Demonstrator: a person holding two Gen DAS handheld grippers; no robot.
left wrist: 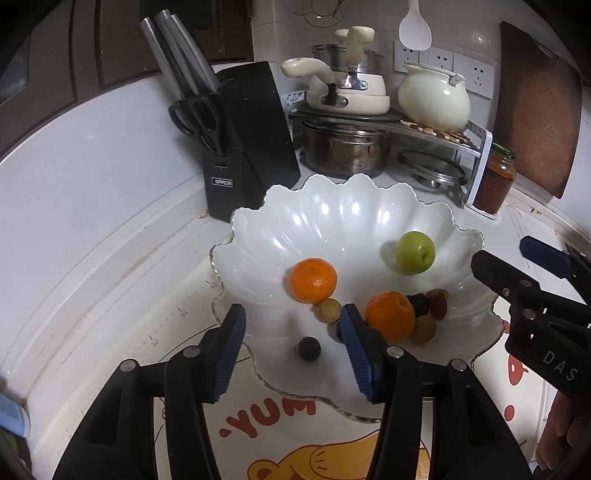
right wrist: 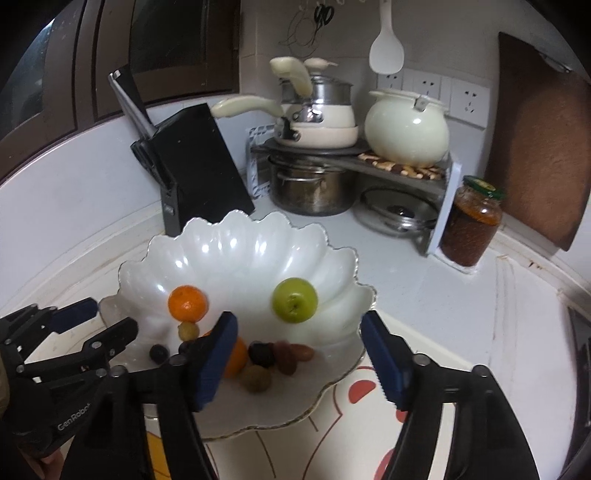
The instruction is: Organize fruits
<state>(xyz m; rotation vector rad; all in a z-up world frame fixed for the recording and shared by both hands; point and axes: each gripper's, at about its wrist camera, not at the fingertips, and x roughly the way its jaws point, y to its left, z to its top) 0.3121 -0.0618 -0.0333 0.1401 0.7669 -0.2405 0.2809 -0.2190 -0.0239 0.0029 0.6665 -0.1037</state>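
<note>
A glossy white scalloped bowl [left wrist: 332, 221] w/ fluted petal walls and a thin gilt rim fills centre frame in both views, sitting on a cartoon-print mat [left wrist: 280, 417] w/ "YUM" lettering. Inside: a green apple [left wrist: 415, 253], smooth and round, right of centre on the bowl wall; a dimpled mandarin [left wrist: 313, 280] left of it; a second mandarin [left wrist: 390, 315] lower down, touching a cluster of small brown and dark wrinkly fruits [left wrist: 428, 304]. A lone dark round fruit [left wrist: 309, 348] lies near the front rim, a tan one [left wrist: 328, 309] just below the first mandarin.

Left gripper [left wrist: 293, 354], lower centre of the left view: ribbed blue pads on black plastic arms, jaws parted, nothing clamped; the dark fruit sits in the gap, untouched. Its right pad hides part of the second mandarin. Right gripper [right wrist: 301, 360], lower centre of the right view: jaws wide apart, empty, apple seen beyond the gap.

Background, upper frame: black knife block [left wrist: 251, 136] w/ steel handles and scissors, a steel pot [left wrist: 345, 153] under a rack, cream pans, a cream ceramic pot [left wrist: 434, 98], a glass lid, a jar of red-brown paste [left wrist: 495, 179], a white rice paddle [left wrist: 414, 31], a brown cutting board [left wrist: 535, 107] far right.
</note>
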